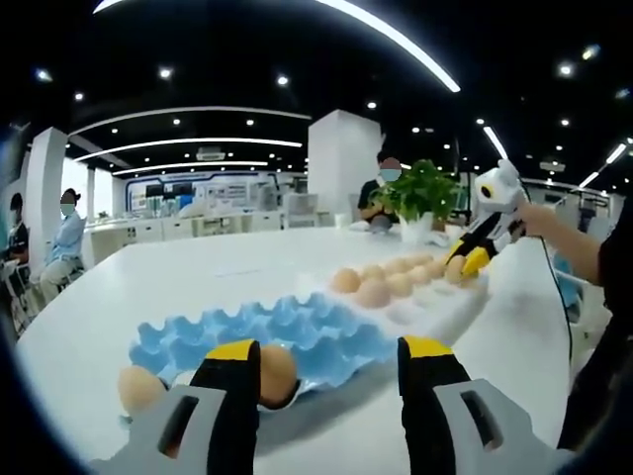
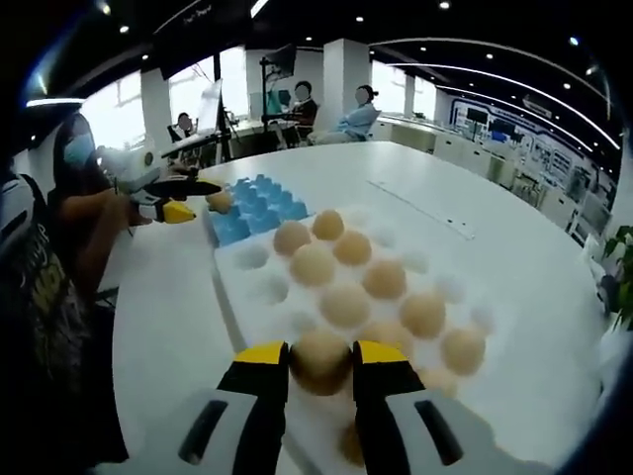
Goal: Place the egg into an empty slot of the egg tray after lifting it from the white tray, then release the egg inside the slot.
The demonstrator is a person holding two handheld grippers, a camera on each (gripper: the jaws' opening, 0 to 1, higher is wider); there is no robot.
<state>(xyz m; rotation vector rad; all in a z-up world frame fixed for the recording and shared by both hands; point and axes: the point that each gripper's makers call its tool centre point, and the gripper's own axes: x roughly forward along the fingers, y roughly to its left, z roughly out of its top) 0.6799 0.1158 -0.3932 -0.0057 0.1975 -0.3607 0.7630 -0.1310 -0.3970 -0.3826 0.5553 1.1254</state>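
2 grippers are in use, and the step in hand is the grasp at the white tray [image 2: 247, 297]: in the right gripper view the right gripper [image 2: 318, 362] has its yellow-tipped jaws on both sides of an egg [image 2: 318, 361], narrow around it and touching it as far as I can see, while the egg seems to sit yet in its place at the near edge of the tray. I judge that the lifting is not begun. The next move calls for a straight rise without more squeezing (the shell is thin), then a carry over to the blue egg tray [image 2: 259, 203], which lies just beyond the white tray and touches its far end. The white tray holds about 9 other eggs, most in the middle and right part, and several hollows on its left side are free. In the left gripper view the left gripper [image 1: 331, 368] hangs low before the blue egg tray [image 1: 297, 332] with its jaws wide apart and nothing between them. This tray has 2 eggs [image 1: 278, 373] at its near edge, partly hidden behind the left jaw, and the rest of its slots look empty, so there is much room for the release.
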